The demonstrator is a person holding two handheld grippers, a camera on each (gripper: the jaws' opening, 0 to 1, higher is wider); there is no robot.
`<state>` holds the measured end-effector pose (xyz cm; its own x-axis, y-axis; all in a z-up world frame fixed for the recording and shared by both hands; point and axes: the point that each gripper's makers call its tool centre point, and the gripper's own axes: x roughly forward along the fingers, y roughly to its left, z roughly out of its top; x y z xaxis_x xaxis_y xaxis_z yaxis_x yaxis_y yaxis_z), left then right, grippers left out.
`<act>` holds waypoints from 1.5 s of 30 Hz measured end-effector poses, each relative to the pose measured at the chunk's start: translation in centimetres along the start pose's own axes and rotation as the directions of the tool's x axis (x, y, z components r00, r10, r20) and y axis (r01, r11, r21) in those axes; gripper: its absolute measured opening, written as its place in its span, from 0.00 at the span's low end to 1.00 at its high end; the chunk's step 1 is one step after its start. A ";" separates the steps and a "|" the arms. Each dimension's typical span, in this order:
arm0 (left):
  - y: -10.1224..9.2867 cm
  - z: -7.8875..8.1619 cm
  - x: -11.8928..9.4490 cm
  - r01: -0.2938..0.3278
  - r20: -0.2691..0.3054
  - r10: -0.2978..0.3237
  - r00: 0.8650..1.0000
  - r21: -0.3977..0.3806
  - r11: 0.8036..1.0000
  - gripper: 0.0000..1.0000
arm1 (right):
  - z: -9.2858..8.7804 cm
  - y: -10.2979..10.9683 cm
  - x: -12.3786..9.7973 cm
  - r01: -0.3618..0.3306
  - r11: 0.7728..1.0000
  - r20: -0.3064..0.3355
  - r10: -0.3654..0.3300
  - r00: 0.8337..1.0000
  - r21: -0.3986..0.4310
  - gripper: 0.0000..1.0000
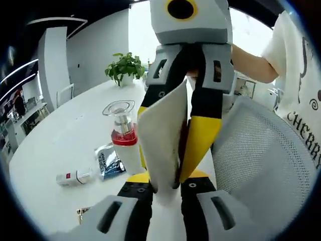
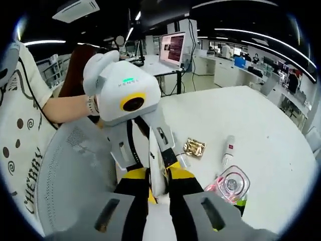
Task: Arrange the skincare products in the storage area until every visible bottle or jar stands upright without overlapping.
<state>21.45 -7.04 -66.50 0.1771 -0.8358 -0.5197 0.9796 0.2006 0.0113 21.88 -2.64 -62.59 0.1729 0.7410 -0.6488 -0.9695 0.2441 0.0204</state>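
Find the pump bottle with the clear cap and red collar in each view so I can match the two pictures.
Left gripper view: the pump bottle stands upright left of centre, just left of the white packet.
Right gripper view: it sits at lower right, seen from above.
Shared landmark: the white tube with a red label, lying on the table near the bottle.

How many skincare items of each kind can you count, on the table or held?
Bottle: 1
Tube: 1
Sachets: 2, blue and gold
White pack, held: 1
Total: 5
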 end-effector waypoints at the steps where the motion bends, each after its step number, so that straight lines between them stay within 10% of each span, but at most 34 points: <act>1: 0.0 0.0 0.0 0.002 0.002 -0.002 1.000 -0.003 1.000 0.20 | 0.0 -0.2 0.0 -0.002 1.000 -0.015 0.002 1.000 0.007 0.14; 18: 1.1 -1.3 0.2 -0.050 -0.025 0.049 0.998 -0.033 0.998 0.20 | 1.0 -0.6 -0.7 -0.053 0.993 -0.214 0.028 0.976 -0.110 0.15; 31: 1.9 -1.3 0.3 -0.089 -0.015 0.089 0.996 -0.050 0.995 0.20 | 0.7 -1.0 -0.8 -0.174 0.956 -0.465 0.047 0.884 -0.235 0.16; 45: 3.1 -1.3 0.4 -0.140 0.004 0.141 0.990 -0.077 0.987 0.20 | 0.2 -1.4 1.1 -0.259 0.931 -0.588 0.063 0.806 -0.255 0.12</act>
<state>24.40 -6.11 -67.74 0.3138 -0.8013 -0.5093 0.9349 0.3544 0.0185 23.44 -1.99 -63.16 -0.0239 0.2447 -0.9693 -0.9922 -0.1245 -0.0069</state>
